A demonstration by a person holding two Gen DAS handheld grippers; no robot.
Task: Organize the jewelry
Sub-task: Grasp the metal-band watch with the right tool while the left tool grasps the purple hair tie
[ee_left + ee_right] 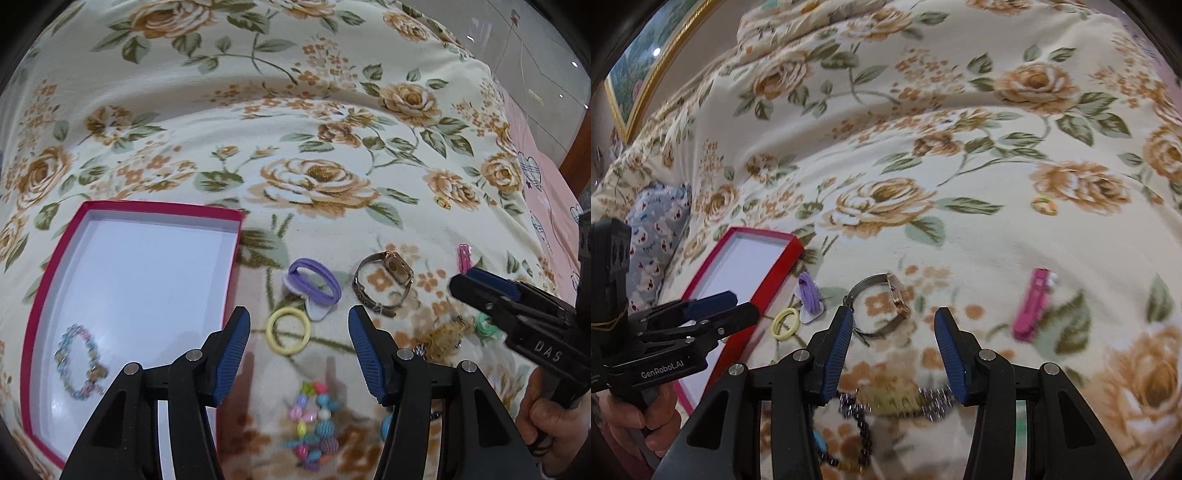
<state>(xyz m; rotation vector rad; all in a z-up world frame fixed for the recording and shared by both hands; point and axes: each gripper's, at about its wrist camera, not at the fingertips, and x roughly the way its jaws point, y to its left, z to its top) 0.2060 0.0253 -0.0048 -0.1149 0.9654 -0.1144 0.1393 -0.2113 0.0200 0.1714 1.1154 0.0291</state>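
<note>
A red-rimmed box (236, 236) with a white floor lies on the floral blanket at the left and holds a pastel bead bracelet (79, 363). My left gripper (299, 326) is open and empty above a yellow ring (288, 331), near a purple hair tie (316, 281) and a colourful bead bracelet (314, 421). My right gripper (894, 326) is open and empty, just short of a gold watch (886, 306), with a dark chain with a yellowish charm (894, 402) below it. The box also shows in the right wrist view (783, 258).
A pink hair clip (1032, 304) lies to the right of the watch. A small yellow-green ring (1044, 205) lies farther back. A green scrunchie (487, 326) sits by the right gripper (480, 282). A patterned pillow (657, 229) and a framed picture (646, 66) are at the left.
</note>
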